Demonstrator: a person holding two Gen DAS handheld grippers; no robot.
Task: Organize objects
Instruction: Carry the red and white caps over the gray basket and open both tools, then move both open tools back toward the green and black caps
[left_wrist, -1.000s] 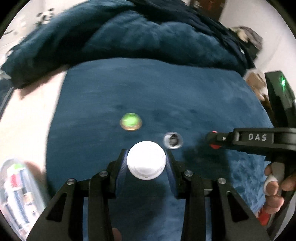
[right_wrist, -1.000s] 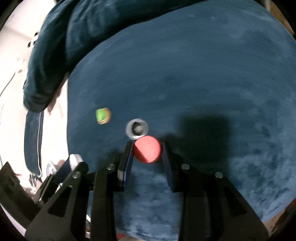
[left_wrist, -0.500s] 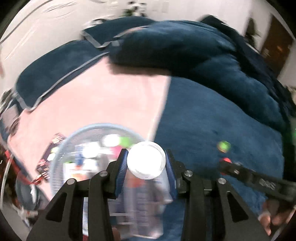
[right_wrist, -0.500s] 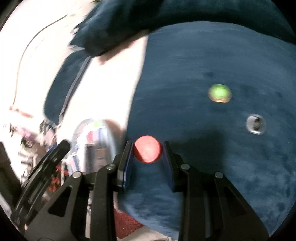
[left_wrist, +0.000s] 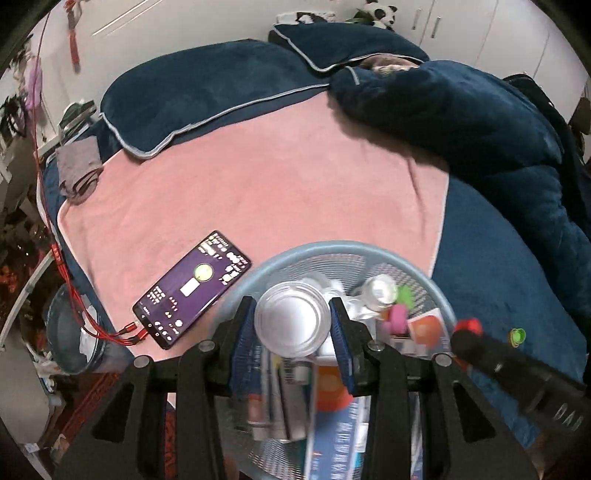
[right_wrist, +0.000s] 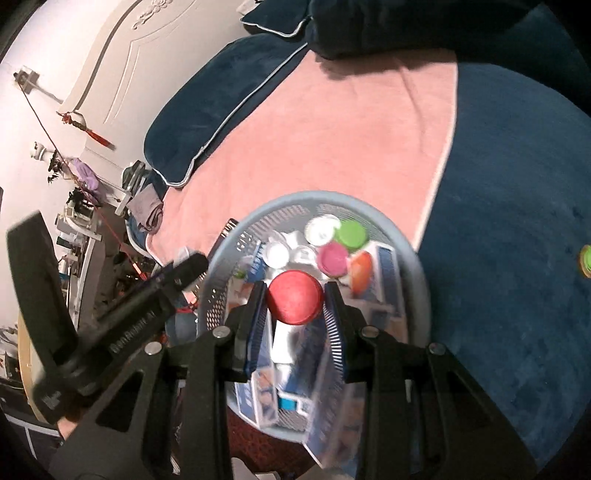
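Note:
My left gripper (left_wrist: 292, 325) is shut on a white round cap (left_wrist: 291, 322) and holds it over the light blue mesh basket (left_wrist: 347, 249). My right gripper (right_wrist: 294, 297) is shut on a red round cap (right_wrist: 294, 296) over the same basket (right_wrist: 295, 197). The basket holds boxes, tubes and several caps, among them a green cap (right_wrist: 351, 233) and a pink cap (right_wrist: 332, 258). The right gripper also shows at the right of the left wrist view (left_wrist: 467, 328). A green cap (left_wrist: 517, 335) lies on the dark blue blanket; it also shows in the right wrist view (right_wrist: 585, 260).
The basket sits at the bed's near edge, where the pink towel (left_wrist: 277, 177) meets the blue blanket (right_wrist: 517, 221). A phone (left_wrist: 192, 288) with red cables lies on the towel left of the basket. Blue pillows (left_wrist: 207, 96) and a bunched duvet (left_wrist: 461, 110) lie behind.
Both grippers have swung left from the blue blanket to above the basket, each still holding its cap. The green cap and a silver ring stayed on the blanket.

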